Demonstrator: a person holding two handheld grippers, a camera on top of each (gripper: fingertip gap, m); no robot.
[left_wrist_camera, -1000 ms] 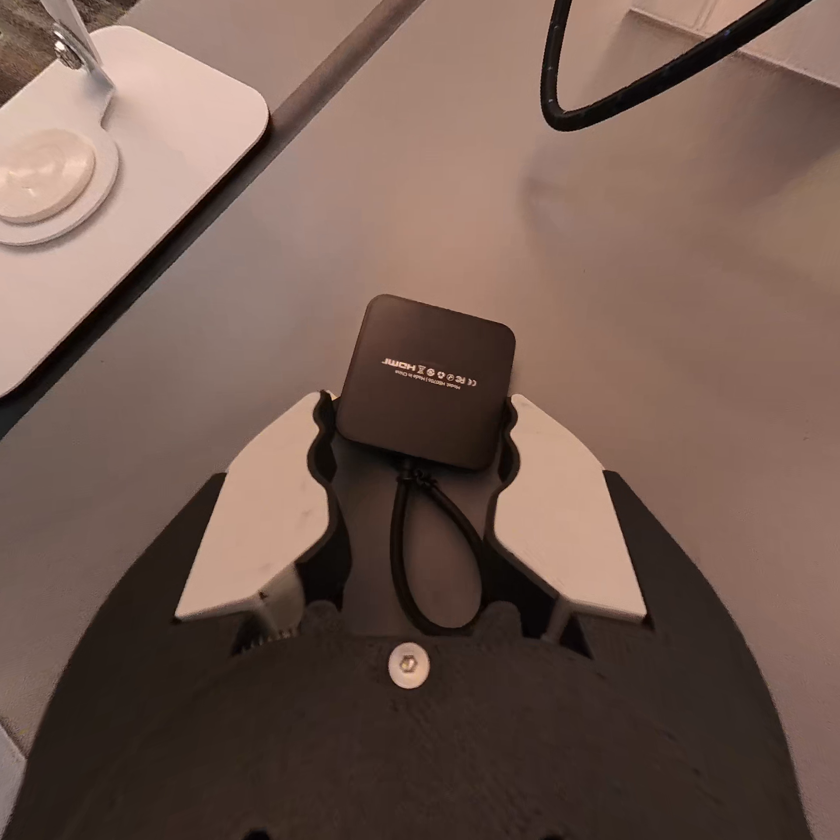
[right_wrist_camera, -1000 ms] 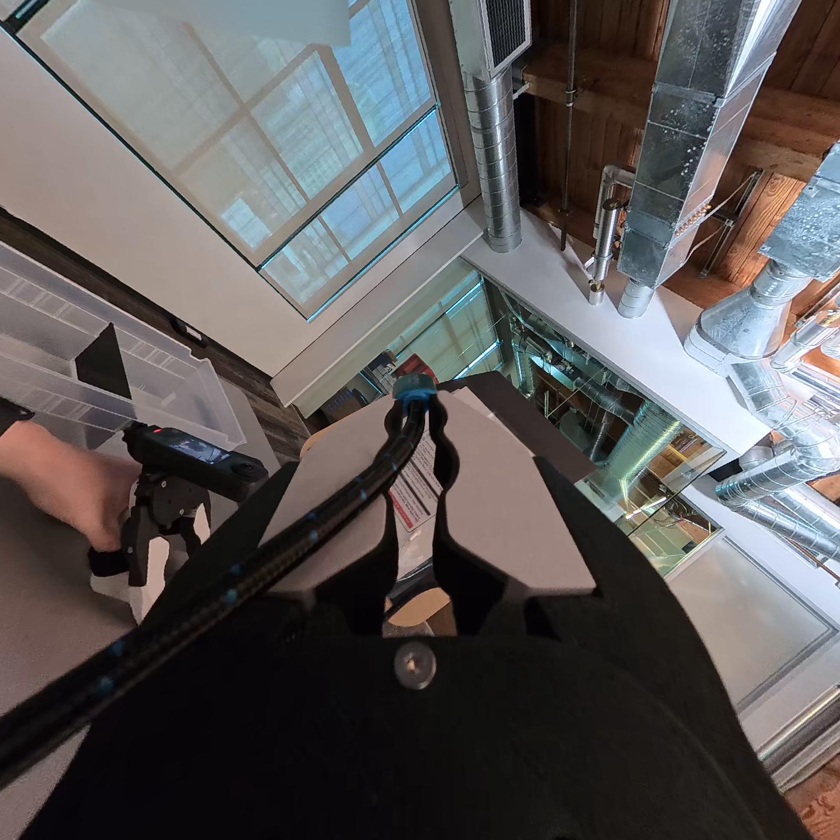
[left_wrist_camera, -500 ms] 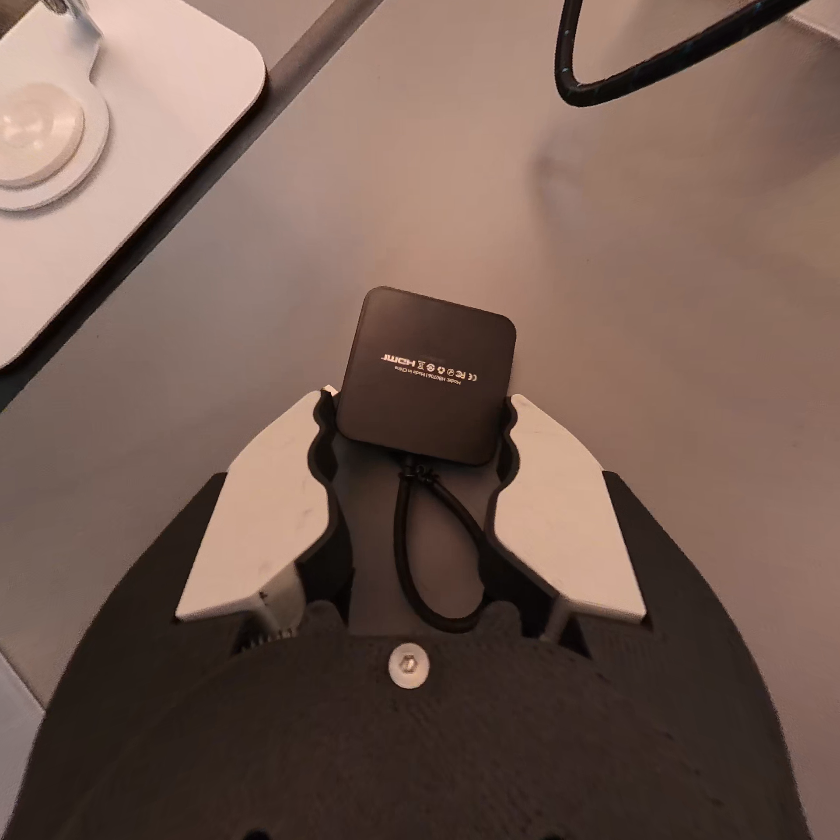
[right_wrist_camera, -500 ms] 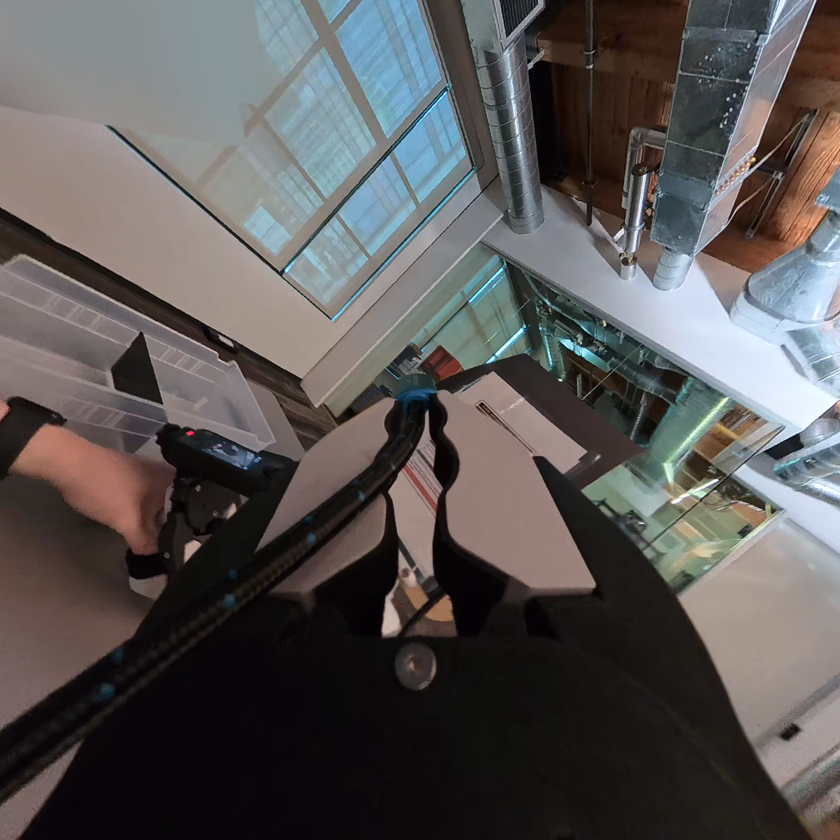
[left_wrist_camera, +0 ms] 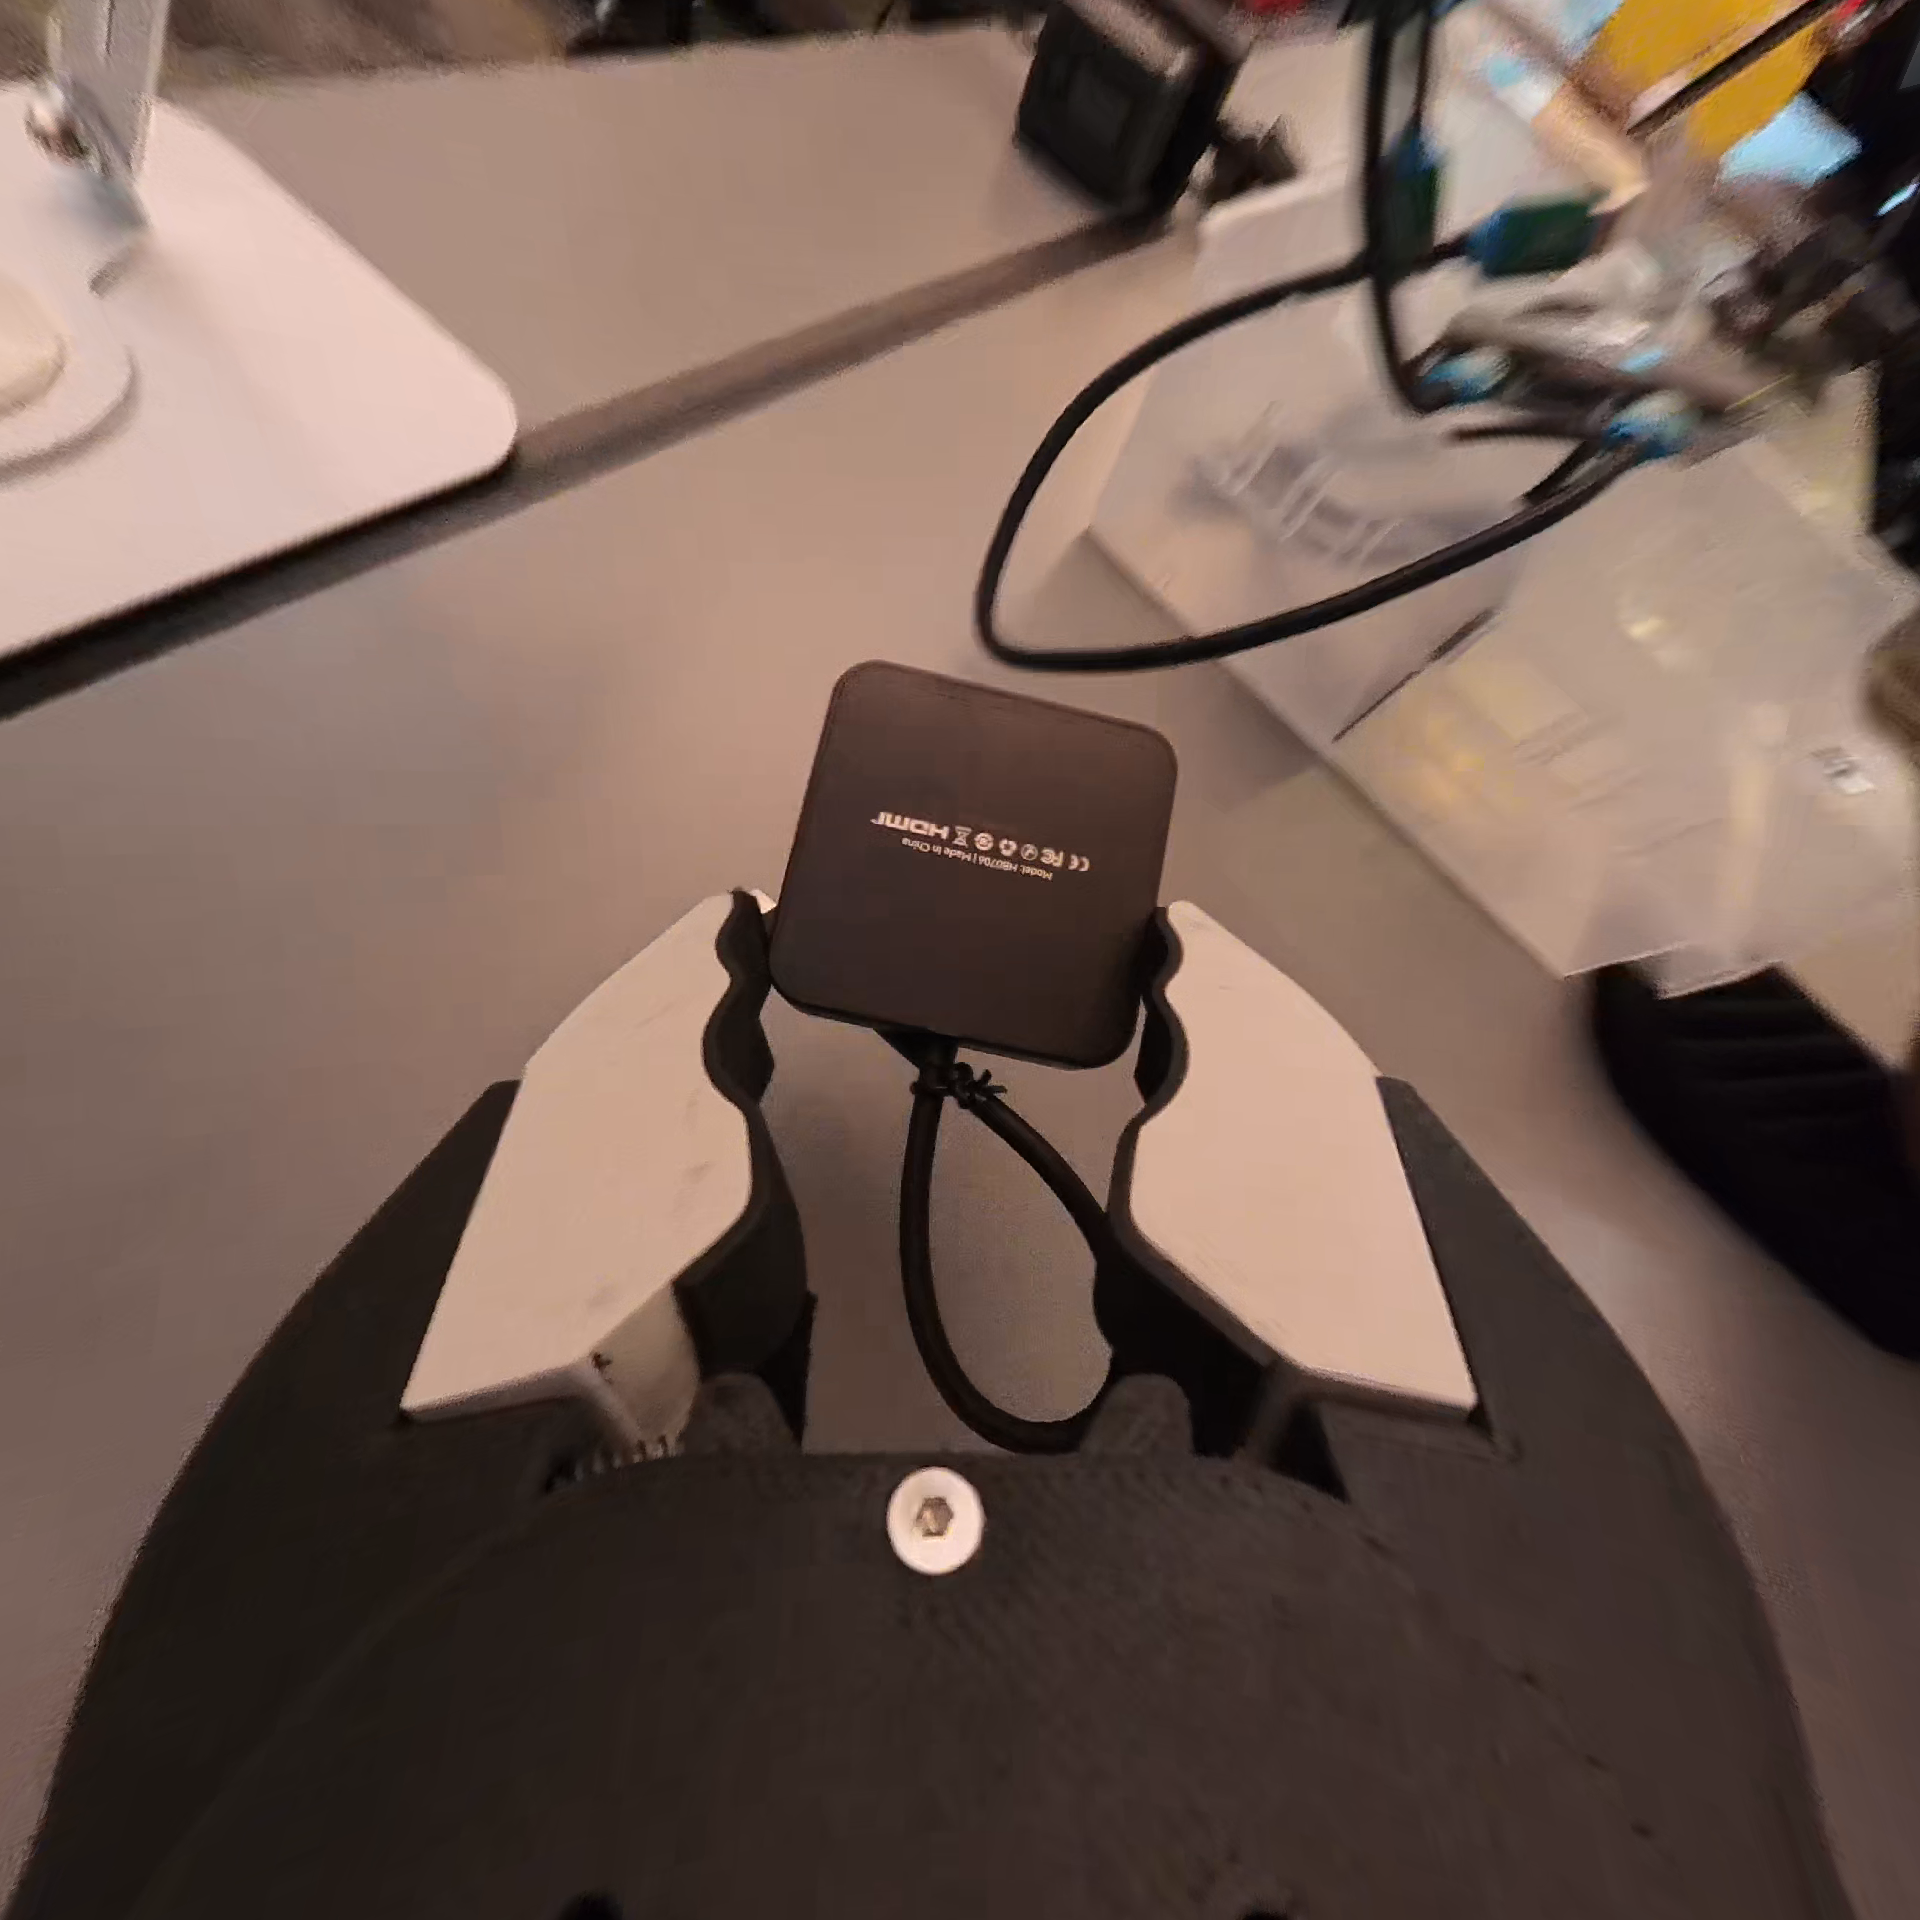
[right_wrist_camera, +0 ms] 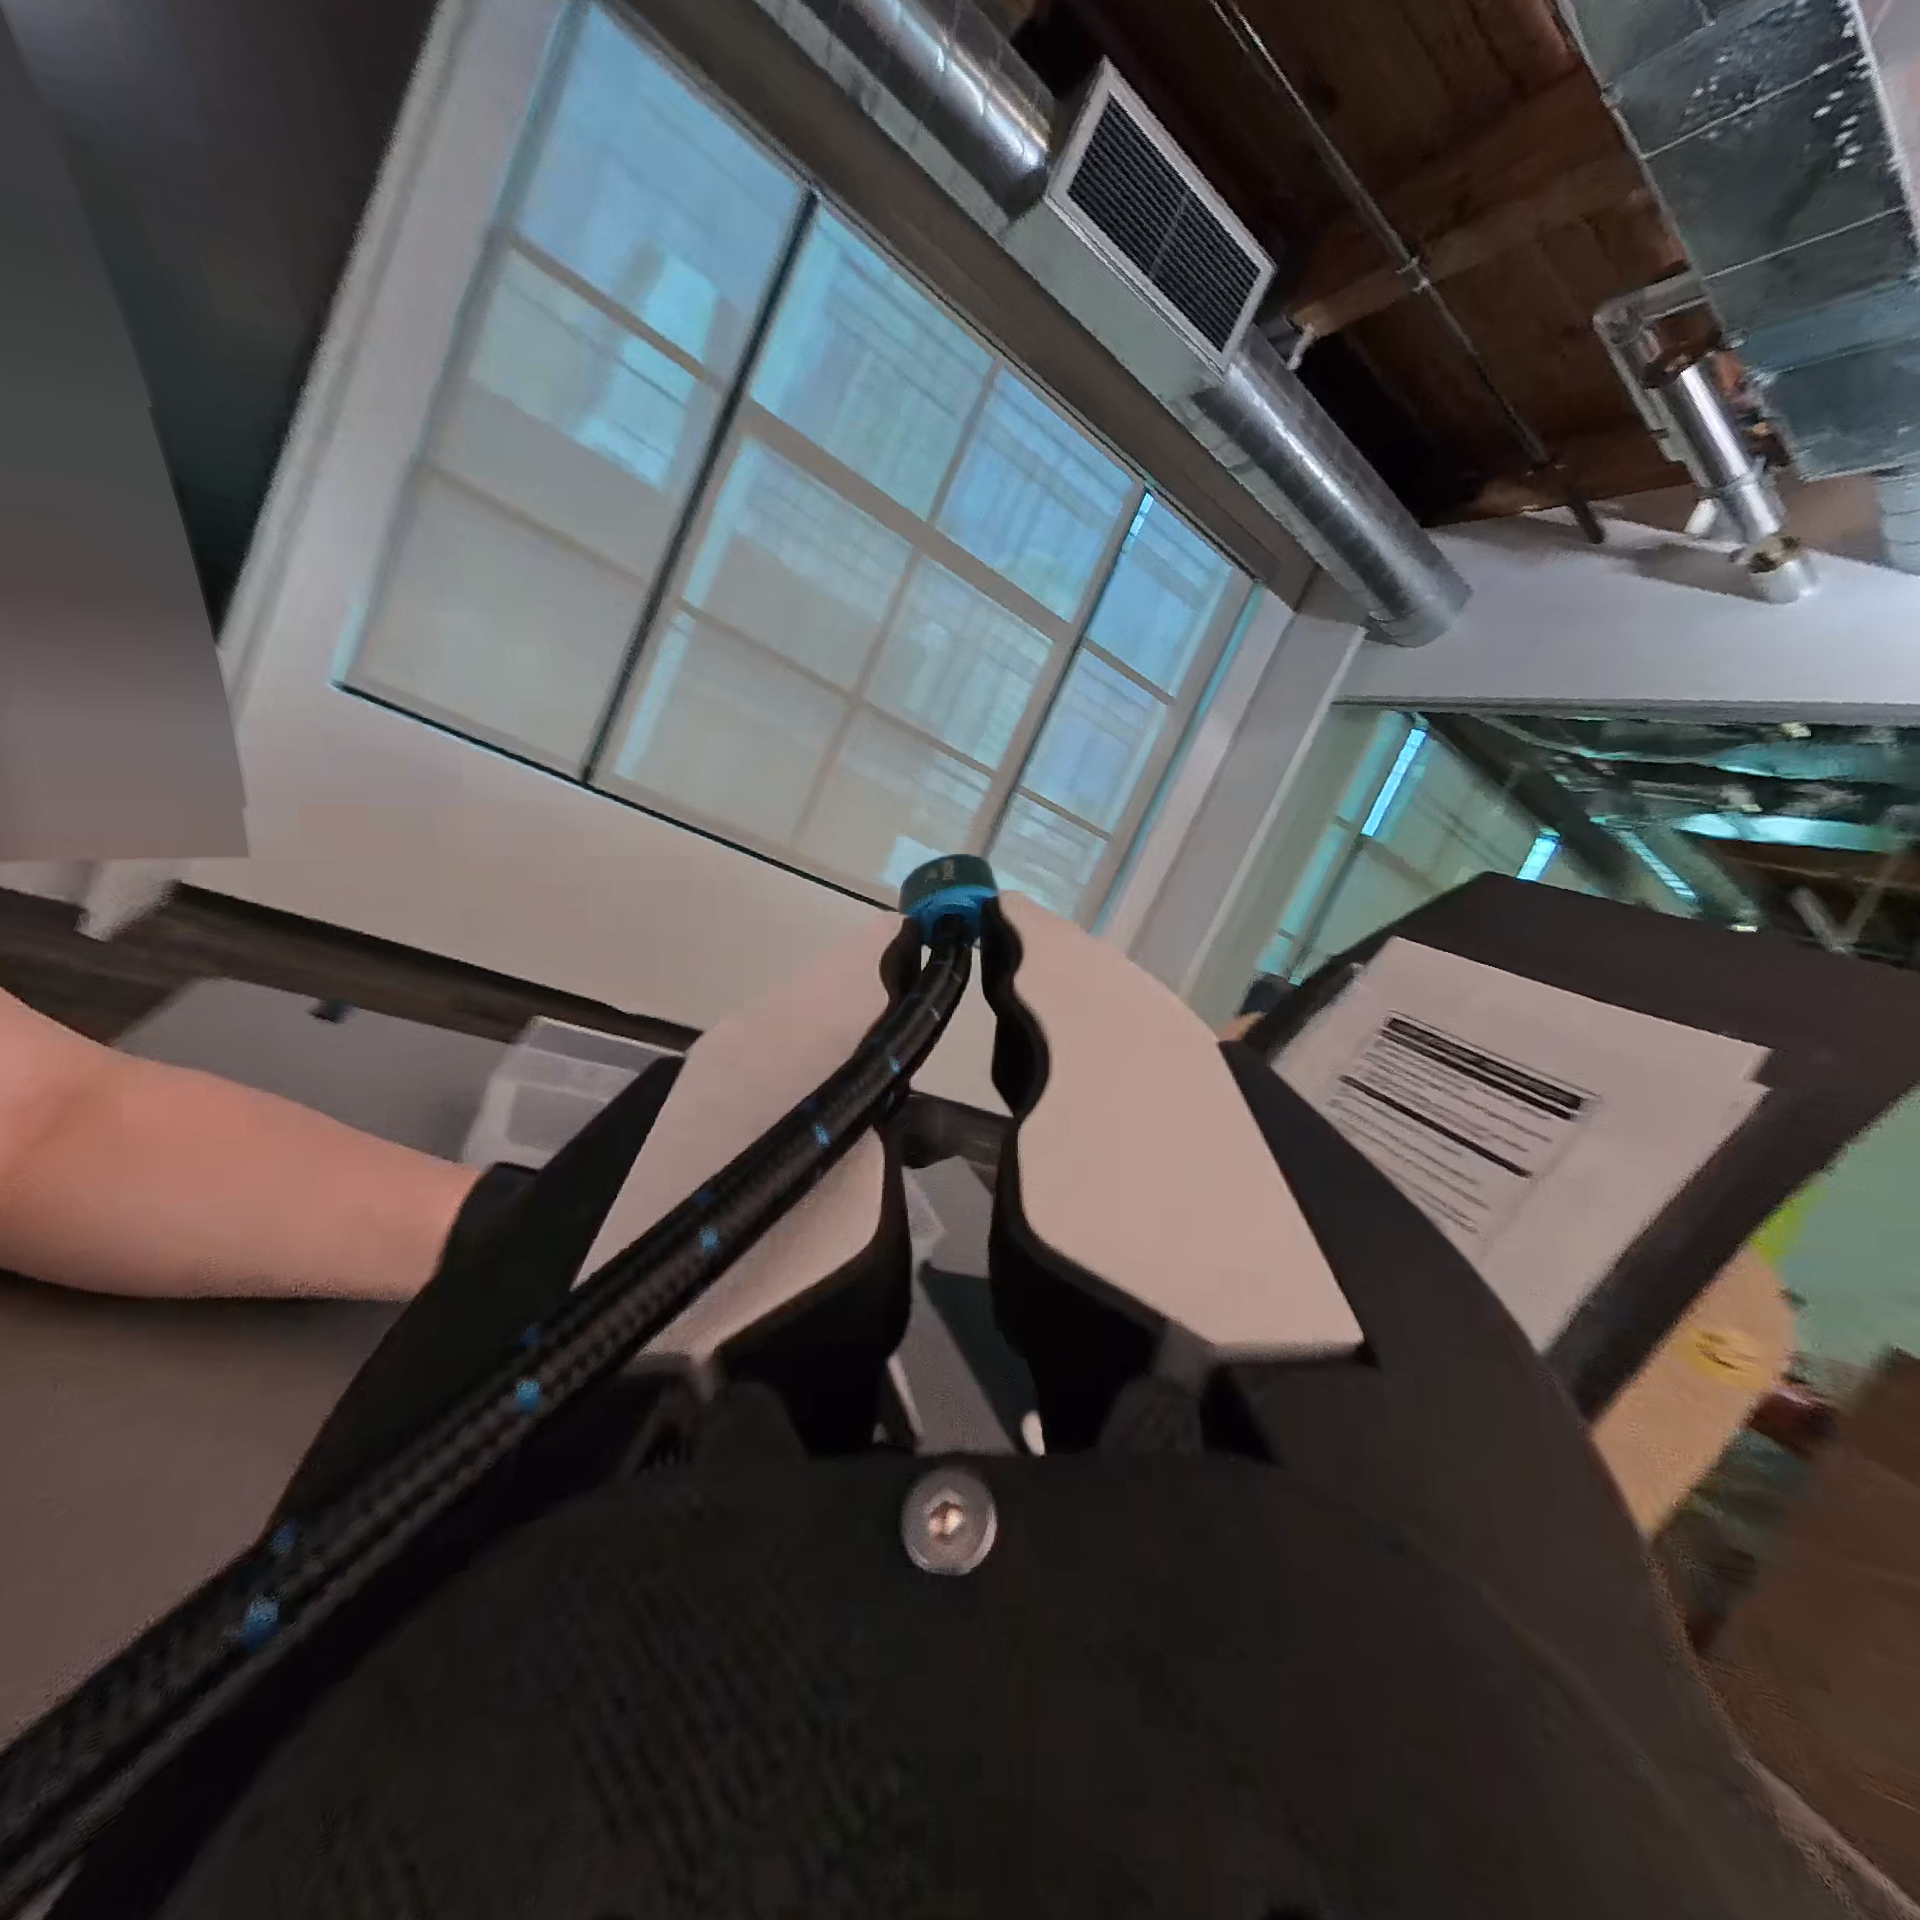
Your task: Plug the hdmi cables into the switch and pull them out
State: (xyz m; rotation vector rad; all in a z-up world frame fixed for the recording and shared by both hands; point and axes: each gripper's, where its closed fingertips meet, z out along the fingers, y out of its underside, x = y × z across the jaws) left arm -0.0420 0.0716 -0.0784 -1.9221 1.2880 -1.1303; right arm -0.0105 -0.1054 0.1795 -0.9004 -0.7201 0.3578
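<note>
My left gripper [left_wrist_camera: 961, 925] is shut on the black square HDMI switch [left_wrist_camera: 977, 862] and holds it above the grey table [left_wrist_camera: 364, 831], printed underside up. The switch's short black pigtail cable [left_wrist_camera: 935, 1247] loops back between the fingers. My right gripper [right_wrist_camera: 948, 930] is shut on the black braided HDMI cable [right_wrist_camera: 727, 1195] just behind its blue-collared plug [right_wrist_camera: 945, 883], pointing up toward a window. The cable runs down to the lower left. A loop of the same cable [left_wrist_camera: 1143, 582] hangs in the left wrist view, beyond the switch.
A white monitor base [left_wrist_camera: 208, 395] sits at the left of the table. A white box [left_wrist_camera: 1299, 499] and clutter of cables and packets [left_wrist_camera: 1662, 312] lie at the right. A person's forearm [right_wrist_camera: 208, 1174] reaches in at the left of the right wrist view.
Both grippers have swung round. The left view now shows the clutter at the table's right; the right view has turned from the ceiling ducts toward the window. Both grips are unchanged.
</note>
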